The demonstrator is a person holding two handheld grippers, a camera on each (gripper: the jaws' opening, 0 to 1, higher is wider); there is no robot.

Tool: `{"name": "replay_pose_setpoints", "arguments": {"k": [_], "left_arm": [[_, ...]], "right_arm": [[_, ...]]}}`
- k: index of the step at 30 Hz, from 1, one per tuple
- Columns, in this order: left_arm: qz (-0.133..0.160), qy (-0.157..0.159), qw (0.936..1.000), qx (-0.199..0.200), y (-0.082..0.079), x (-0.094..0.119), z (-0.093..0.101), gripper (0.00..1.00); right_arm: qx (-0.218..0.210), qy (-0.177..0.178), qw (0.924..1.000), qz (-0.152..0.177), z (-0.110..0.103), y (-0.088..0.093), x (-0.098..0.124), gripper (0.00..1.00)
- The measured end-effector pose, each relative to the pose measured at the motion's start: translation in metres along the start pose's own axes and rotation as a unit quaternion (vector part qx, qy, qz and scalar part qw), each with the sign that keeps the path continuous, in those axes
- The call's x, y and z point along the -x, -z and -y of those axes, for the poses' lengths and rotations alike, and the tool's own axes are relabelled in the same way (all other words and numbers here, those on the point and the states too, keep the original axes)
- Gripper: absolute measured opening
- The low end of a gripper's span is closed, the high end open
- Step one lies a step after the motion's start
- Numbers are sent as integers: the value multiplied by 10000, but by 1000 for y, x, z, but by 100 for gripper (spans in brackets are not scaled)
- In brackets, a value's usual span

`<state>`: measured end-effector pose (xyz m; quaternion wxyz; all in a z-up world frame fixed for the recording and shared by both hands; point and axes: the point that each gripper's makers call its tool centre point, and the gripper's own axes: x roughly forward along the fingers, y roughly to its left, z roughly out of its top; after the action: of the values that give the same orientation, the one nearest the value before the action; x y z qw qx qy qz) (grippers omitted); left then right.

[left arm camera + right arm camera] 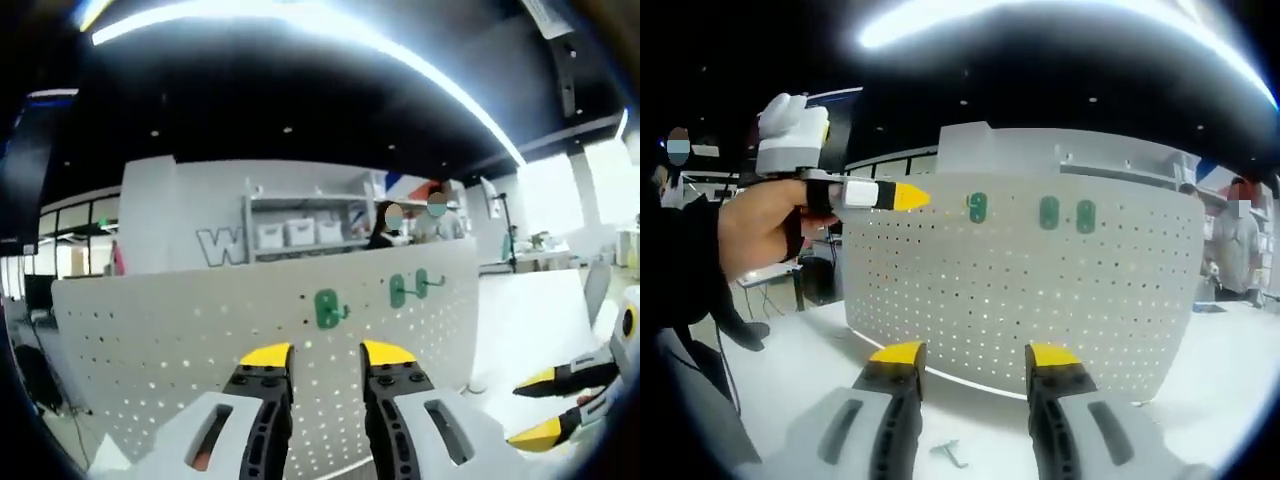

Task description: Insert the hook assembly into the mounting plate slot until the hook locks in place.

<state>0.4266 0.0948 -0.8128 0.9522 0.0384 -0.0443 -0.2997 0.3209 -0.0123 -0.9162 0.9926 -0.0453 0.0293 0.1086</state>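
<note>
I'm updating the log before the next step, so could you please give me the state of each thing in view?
Left gripper: open, empty, facing the board.
Right gripper: open, empty.
Pegboard: upright on the table.
Green hooks: three mounted near the board's top.
Small metal piece: lying loose on the table.

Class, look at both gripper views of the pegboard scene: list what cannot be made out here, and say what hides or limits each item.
- Green hooks on the pegboard: too small in the right gripper view to tell whether they are locked in.
- Small metal piece on the table: too small and blurred to identify, right gripper view.
- Right gripper in the left gripper view: cut off by the edge.
- Left gripper in the right gripper view: side-on, jaw gap unclear.
</note>
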Motion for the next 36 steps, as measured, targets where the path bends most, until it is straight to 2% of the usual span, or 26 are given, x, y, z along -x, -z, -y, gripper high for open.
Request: {"name": "replay_pose_setpoints", "arguments": {"k": [10, 21, 30, 36], "left_arm": [[-133, 277, 9995, -6, 14, 24, 12, 27], [-481, 562, 9973, -46, 50, 36, 30, 27], [-901, 822, 9925, -91, 92, 33, 47, 26], [-1276, 1046, 9862, -117, 125, 31, 60, 25]], "right_arm": [[18, 36, 10000, -16, 2, 1, 1, 37], [11, 86, 10000, -2, 5, 0, 1, 37], [28, 126, 9999, 53, 7, -2, 2, 37], [1, 145, 9998, 105, 8, -5, 4, 37]]}}
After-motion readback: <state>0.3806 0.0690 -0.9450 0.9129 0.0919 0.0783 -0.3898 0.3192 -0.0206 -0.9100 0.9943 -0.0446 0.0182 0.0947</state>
